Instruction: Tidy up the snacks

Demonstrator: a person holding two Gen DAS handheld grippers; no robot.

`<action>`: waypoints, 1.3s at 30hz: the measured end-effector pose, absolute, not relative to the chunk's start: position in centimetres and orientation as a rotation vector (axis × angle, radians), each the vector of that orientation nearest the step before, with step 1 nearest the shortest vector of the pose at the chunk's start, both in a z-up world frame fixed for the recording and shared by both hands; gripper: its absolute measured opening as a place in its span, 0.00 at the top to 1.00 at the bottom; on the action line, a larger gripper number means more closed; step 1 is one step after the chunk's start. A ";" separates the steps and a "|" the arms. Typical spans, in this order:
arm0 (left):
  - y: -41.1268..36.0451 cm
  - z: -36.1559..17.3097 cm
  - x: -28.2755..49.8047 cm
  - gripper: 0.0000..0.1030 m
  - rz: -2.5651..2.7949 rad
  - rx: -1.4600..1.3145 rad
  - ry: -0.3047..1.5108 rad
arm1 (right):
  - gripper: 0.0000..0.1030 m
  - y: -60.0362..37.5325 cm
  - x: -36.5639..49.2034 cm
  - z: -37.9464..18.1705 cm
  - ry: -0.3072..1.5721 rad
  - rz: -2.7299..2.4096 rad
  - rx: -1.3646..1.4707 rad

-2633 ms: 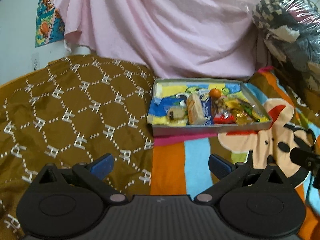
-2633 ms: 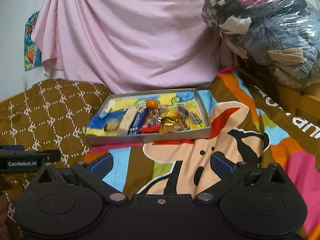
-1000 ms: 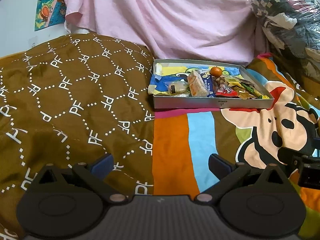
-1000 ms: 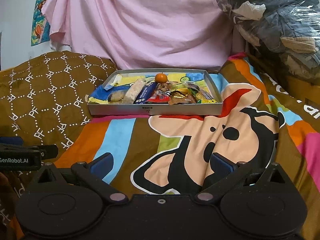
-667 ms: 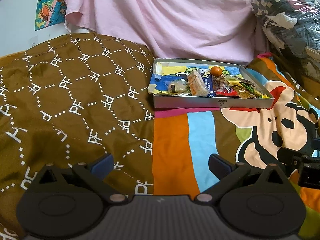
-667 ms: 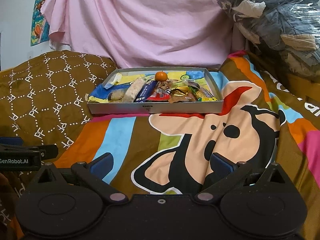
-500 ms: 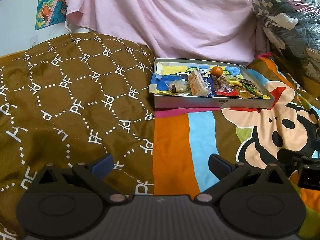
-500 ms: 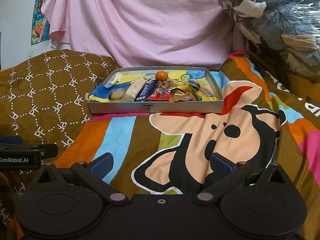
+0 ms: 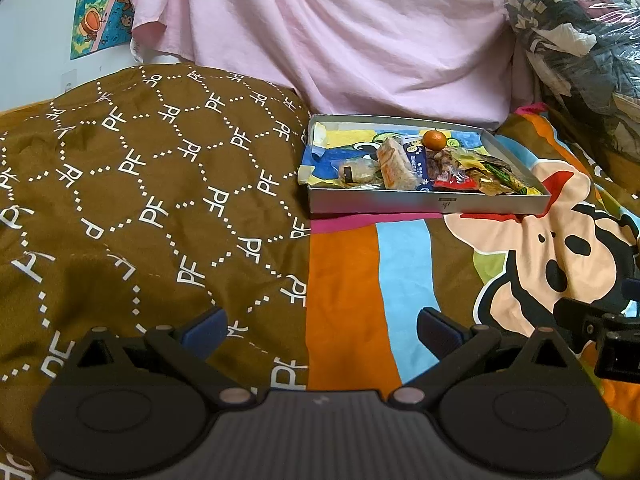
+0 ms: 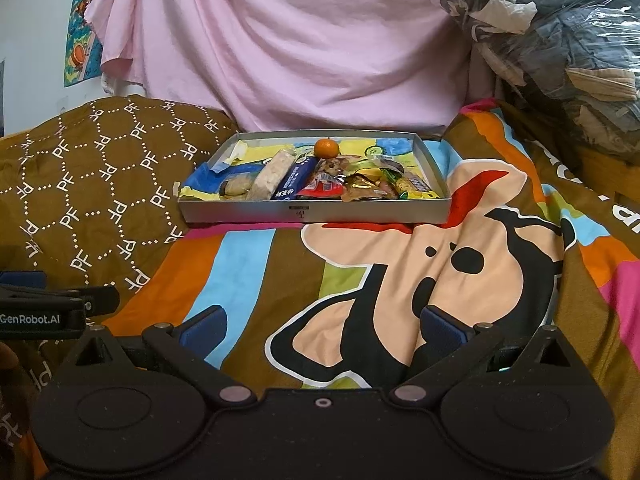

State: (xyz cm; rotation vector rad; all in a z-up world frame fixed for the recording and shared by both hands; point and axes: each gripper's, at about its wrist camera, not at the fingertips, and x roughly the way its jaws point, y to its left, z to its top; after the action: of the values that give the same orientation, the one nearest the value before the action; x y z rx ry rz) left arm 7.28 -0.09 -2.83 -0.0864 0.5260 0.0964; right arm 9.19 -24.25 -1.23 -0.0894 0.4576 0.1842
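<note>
Striped cartoon blanket [image 10: 400,280] covers the bed, brown patterned quilt [image 9: 140,200] at 9 o'clock of it. Grey tray [image 9: 420,202] sits at 12 o'clock on the blanket, well apart from both grippers. Tray holds the snacks: beige wafer pack [image 9: 394,164] left of centre, blue pack [image 10: 296,178] touching it, red wrapper [image 10: 320,188], gold wrapper [image 10: 360,192] toward 3 o'clock, orange mandarin [image 10: 327,148] at the back wall, small round pastry [image 9: 356,172] at 9 o'clock.

Left gripper [image 9: 320,326]: fingers spread wide, nothing between them. Right gripper [image 10: 324,326]: same, wide apart, holding nothing.

Right view shows the tray's far-right packs clearly; left view shows more quilt and wall poster [image 9: 100,8].
</note>
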 end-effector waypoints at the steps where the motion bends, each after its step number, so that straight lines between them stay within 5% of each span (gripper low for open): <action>1: -0.1 -2.8 7.3 0.00 0.096 -0.087 0.526 | 0.01 -24.3 9.2 -1.2 0.458 0.185 -0.090; 39: -0.1 -3.0 7.4 0.00 0.108 -0.106 0.539 | 0.01 -24.0 9.2 -1.3 0.460 0.186 -0.094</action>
State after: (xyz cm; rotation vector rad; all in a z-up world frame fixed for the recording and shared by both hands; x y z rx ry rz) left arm 7.38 -0.08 -3.04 -0.1060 0.5386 0.1076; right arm 9.21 -24.00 -1.29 -0.0939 0.4604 0.1860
